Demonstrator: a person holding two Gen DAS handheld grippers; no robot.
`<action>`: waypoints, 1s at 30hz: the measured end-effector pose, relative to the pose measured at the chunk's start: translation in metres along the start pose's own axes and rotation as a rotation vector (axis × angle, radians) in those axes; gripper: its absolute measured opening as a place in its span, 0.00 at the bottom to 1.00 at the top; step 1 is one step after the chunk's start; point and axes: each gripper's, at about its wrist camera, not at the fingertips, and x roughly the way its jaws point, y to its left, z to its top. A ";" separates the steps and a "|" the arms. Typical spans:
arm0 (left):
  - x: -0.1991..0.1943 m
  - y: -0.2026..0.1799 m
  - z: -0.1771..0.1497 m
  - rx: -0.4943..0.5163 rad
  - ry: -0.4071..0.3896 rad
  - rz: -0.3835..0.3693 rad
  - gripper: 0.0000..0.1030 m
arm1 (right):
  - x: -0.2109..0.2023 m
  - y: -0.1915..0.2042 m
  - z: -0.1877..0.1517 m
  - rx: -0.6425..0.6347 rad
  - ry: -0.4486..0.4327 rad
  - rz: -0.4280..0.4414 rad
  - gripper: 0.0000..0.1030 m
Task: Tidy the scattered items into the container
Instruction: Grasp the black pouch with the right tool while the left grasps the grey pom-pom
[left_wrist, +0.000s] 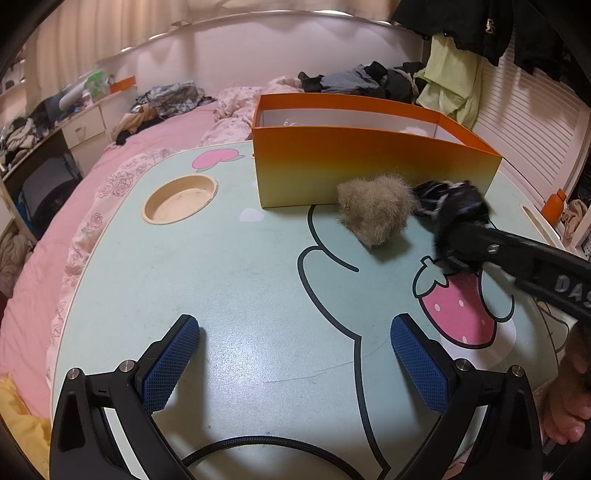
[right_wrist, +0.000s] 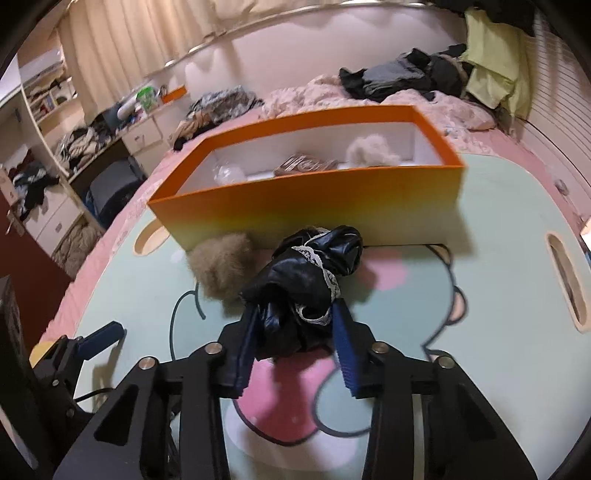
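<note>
— What's she got hold of?

— A black cloth (right_wrist: 306, 280), shiny, with a strip of white lace. The right gripper (right_wrist: 295, 350) has its jaws pinched on the near end of it, and the bundle sticks out ahead of the blue pads (right_wrist: 345, 350), between them and the box (right_wrist: 314, 206).

— Is it off the table?

— Can't tell; it's blurred in both views. It's just near of the box's front wall.

— And the fluffy thing?

— A tan fur ball (left_wrist: 375, 210), sitting on the table (left_wrist: 229, 266) right against the front of the box, left of the cloth and nearly touching it.

— What's in the box already?

— A white puff (right_wrist: 371, 151) at the right end, a brown patterned packet (right_wrist: 304, 164) in the middle, and something clear and crinkly (right_wrist: 229, 171) towards the left.

— The other hand?

— The left gripper (left_wrist: 295, 365) is at the near edge of the table, jaws spread wide, nothing between them. A round cup recess (left_wrist: 181, 199) is cut into the table to the left of the box. Beyond it all, the pink bed (left_wrist: 155, 133) with clothes heaped on it.
</note>
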 end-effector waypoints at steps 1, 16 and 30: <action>0.000 0.000 0.000 0.000 0.000 0.000 1.00 | -0.004 -0.003 -0.001 0.009 -0.013 0.001 0.36; -0.002 -0.012 0.012 0.051 -0.006 -0.006 1.00 | -0.033 -0.019 -0.008 0.029 -0.084 0.017 0.29; 0.013 -0.039 0.066 0.019 -0.033 -0.036 1.00 | -0.043 -0.024 -0.005 0.043 -0.131 -0.006 0.29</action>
